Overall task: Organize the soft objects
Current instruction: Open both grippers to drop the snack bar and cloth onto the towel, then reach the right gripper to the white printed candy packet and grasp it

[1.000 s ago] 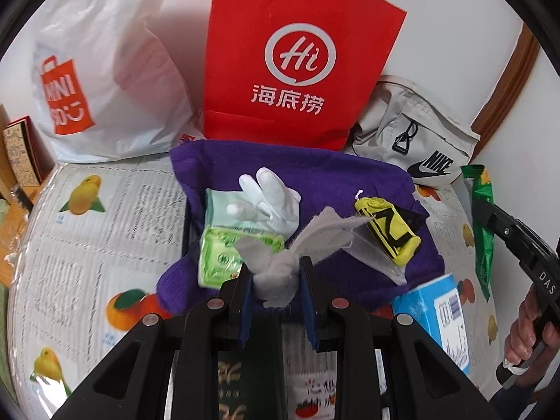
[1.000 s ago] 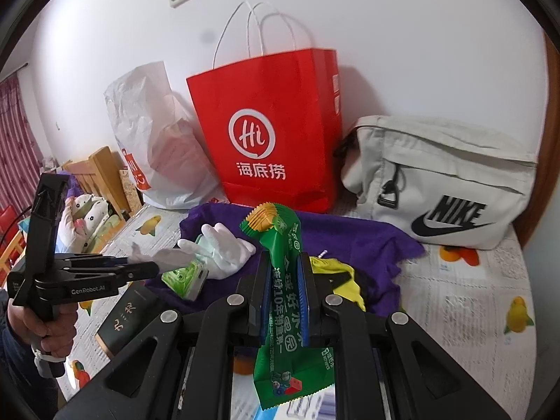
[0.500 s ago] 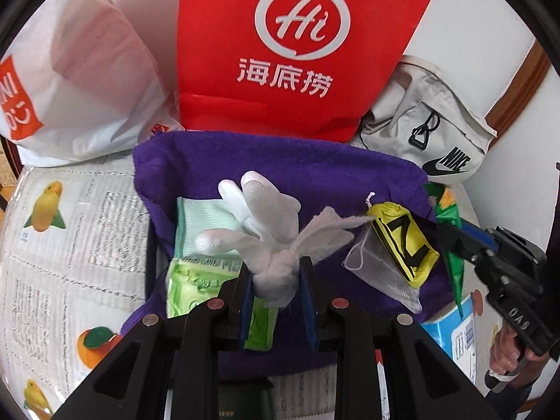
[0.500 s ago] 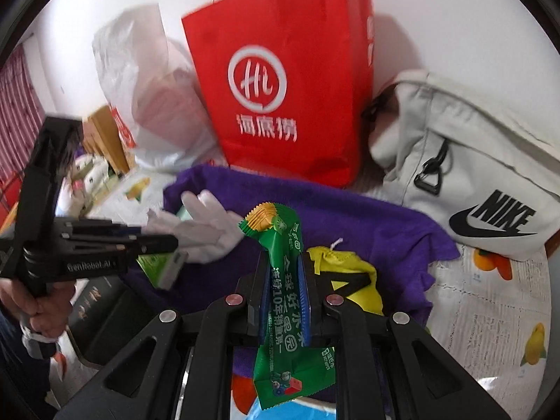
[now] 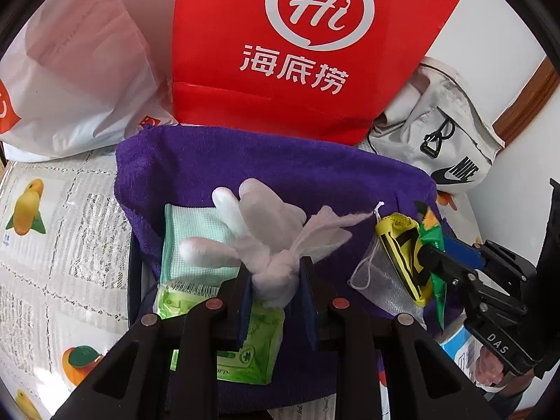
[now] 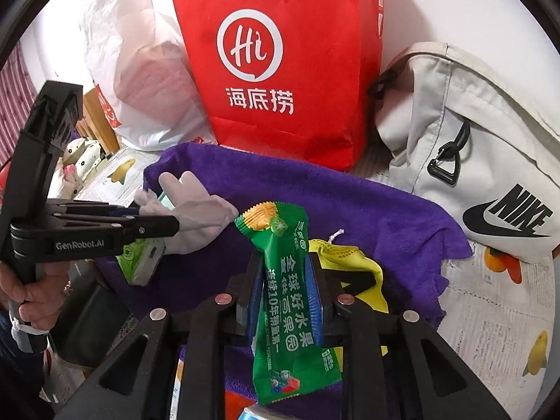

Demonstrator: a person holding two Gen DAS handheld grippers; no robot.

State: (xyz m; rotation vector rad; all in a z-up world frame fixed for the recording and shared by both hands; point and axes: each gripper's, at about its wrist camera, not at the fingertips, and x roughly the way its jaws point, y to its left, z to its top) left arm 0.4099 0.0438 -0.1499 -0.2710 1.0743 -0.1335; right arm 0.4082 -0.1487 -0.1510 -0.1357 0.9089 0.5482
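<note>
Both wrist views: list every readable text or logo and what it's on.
"Hi" and "海底捞": red paper bag.
"NIKE" with swoosh: grey bag.
"GenRobot.AI": left gripper.
"DAS": right gripper.
"连续10年销量第一": green snack packet; its other lettering is too blurred.
Partial orange logo: white plastic bag, cut off, unreadable.
Green tissue pack print and barcode: too small.
Tablecloth print: unreadable.

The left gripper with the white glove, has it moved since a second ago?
Yes. In the left wrist view the left gripper, shut on the white glove, has closed in on the purple towel and the red Haidilao bag, which now fill more of the frame.
</note>
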